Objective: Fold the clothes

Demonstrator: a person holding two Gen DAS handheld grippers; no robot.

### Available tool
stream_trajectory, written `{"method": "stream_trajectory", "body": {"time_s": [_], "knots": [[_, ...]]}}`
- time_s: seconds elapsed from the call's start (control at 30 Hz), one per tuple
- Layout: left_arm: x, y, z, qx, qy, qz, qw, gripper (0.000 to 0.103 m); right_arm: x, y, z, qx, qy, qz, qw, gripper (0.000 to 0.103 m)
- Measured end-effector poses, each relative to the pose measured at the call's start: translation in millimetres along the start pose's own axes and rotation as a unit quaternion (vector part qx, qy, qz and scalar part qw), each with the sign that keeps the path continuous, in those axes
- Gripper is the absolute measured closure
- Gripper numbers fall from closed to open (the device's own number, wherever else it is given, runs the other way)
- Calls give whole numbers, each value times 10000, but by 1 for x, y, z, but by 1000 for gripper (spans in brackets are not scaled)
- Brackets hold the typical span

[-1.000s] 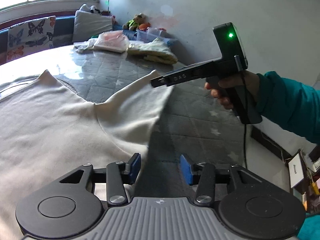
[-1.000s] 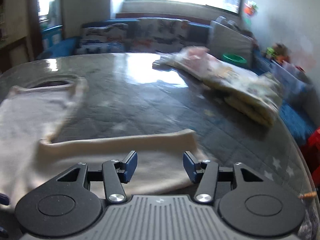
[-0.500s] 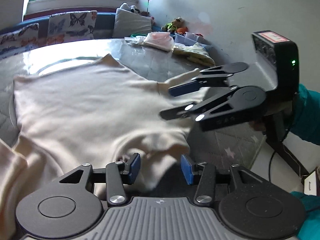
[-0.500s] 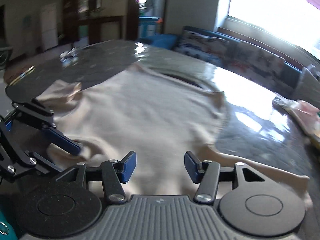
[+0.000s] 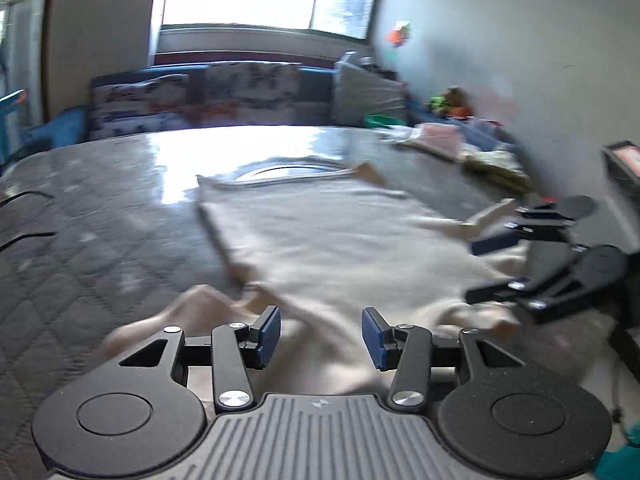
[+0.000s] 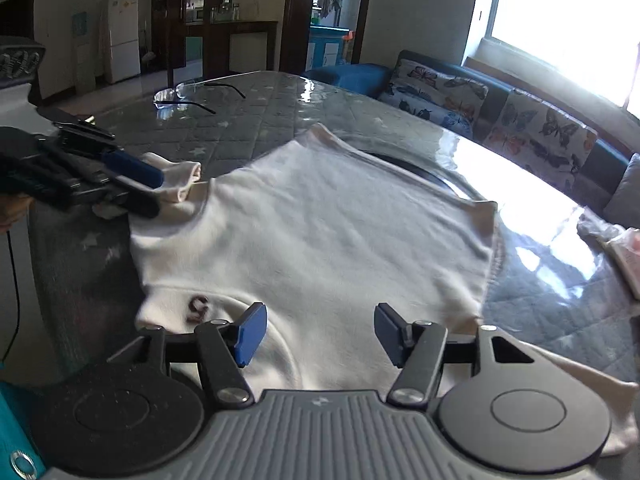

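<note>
A cream shirt lies spread on the grey quilted table; the right wrist view shows it with a dark "S" mark near its collar. My left gripper is open over rumpled cloth at the shirt's near edge, with nothing between its pads. From the right wrist view, the left gripper sits by a sleeve cuff. My right gripper hovers over the collar area, its jaws opening and empty. It also shows at the right edge, as the right gripper.
A pile of folded clothes lies at the table's far right. Spectacles rest on the far side of the table. A sofa with butterfly cushions runs under the window. The table edge drops off at the left.
Both views have swung round across the table. The left view now faces down the shirt with the right gripper at its right edge. The right gripper's jaws stand wider.
</note>
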State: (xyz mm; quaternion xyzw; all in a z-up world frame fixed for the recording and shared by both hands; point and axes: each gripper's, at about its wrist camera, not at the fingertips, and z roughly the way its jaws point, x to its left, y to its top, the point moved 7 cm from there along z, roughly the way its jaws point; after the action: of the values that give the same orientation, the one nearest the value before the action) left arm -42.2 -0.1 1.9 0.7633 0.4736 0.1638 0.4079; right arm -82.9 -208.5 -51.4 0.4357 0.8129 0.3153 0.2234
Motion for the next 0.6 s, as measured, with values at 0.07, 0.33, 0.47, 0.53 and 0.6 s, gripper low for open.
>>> {"method": "stream_trajectory", "body": {"time_s": [0.07,0.33,0.47,0.53,0.6], "knots": [[8,-4,6,59,129,6,9999,56,4,0,7,61,45,9,10000,42],[30,-15,18,164,228,-261,9993,85,10,-3,24,230,43,128,9996,41],[43,-11,4,-91,214,-502,9985,93,10,-4,26,285,14,172,9994,38],[53,-5,-11,-383,191,-659,9969,94,9,-5,26,305,2,194,9993,37],[62,1,-25,-631,272,-709,9951,94,9,-5,26,321,-5,214,9993,36]]}}
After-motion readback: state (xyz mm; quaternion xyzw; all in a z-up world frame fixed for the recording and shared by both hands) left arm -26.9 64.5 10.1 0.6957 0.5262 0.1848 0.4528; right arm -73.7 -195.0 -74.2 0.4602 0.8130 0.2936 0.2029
